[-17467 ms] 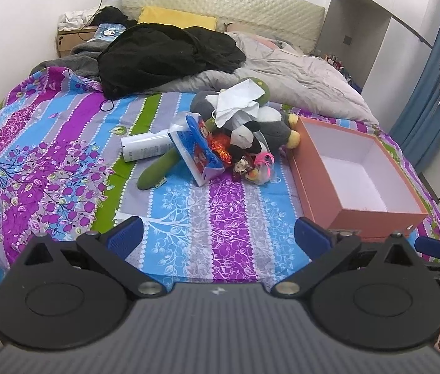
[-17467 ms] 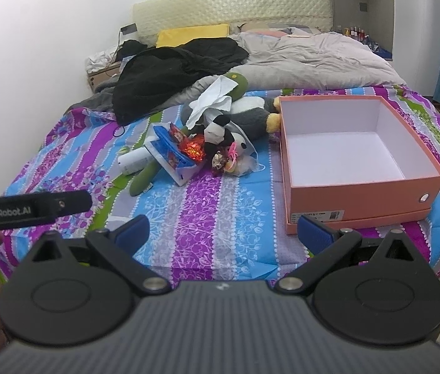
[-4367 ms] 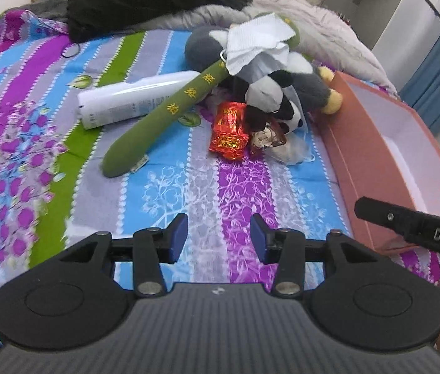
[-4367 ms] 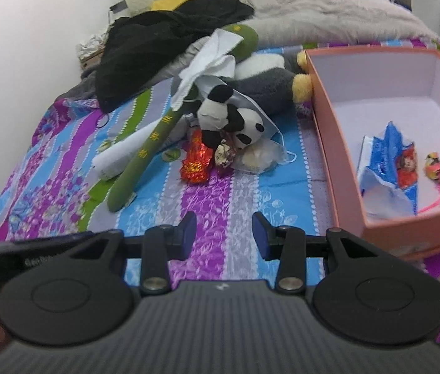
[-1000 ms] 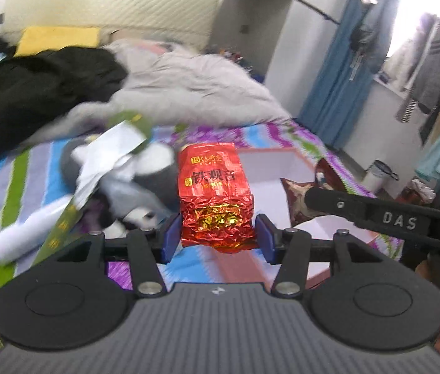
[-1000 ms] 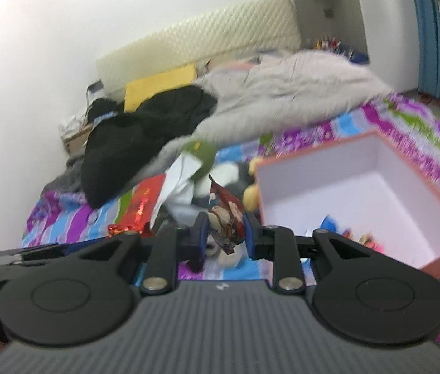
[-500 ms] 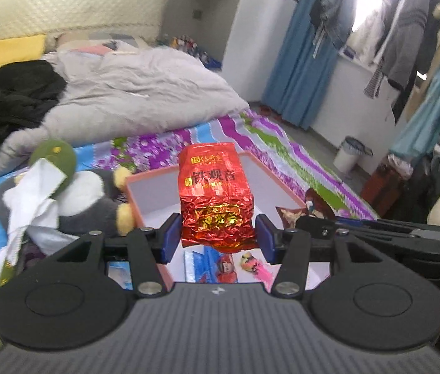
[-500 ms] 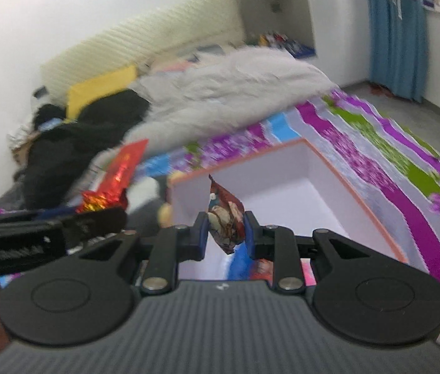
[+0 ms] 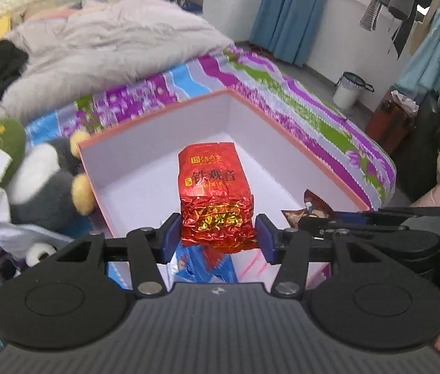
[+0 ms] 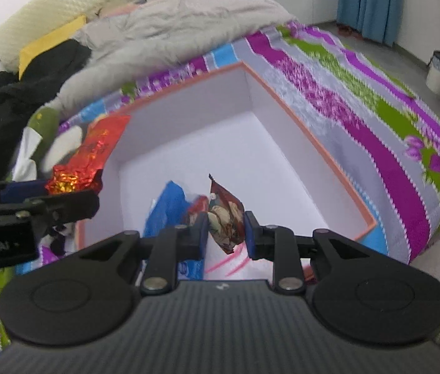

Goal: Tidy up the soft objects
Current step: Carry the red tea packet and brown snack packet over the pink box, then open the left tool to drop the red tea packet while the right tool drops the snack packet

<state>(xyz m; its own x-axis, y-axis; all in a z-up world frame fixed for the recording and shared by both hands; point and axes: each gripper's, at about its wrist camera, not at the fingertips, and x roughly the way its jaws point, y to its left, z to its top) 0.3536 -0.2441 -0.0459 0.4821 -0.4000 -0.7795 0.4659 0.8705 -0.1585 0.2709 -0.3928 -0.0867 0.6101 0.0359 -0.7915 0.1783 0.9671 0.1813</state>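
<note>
My left gripper point(image 9: 216, 235) is shut on a red foil tea packet point(image 9: 215, 193) and holds it above the orange box point(image 9: 163, 115) with white inside. My right gripper point(image 10: 223, 229) is shut on a small brown snack packet point(image 10: 224, 215), also above the box point(image 10: 285, 99). A blue packet point(image 10: 165, 205) and a pink-stringed toy lie in the box. The red packet also shows at the left of the right wrist view point(image 10: 90, 155), and the brown packet at the right of the left wrist view point(image 9: 310, 205).
A grey and white plush penguin point(image 9: 42, 184) with a green plush point(image 9: 4, 137) and white tissue lies left of the box on the striped bedspread point(image 9: 297, 99). A grey duvet point(image 9: 110, 46) and black clothing point(image 10: 23, 93) lie behind. A white bin point(image 9: 347, 90) stands on the floor.
Both grippers have moved forward and lower over the open box, each still holding its packet. The box interior now fills the middle of both views.
</note>
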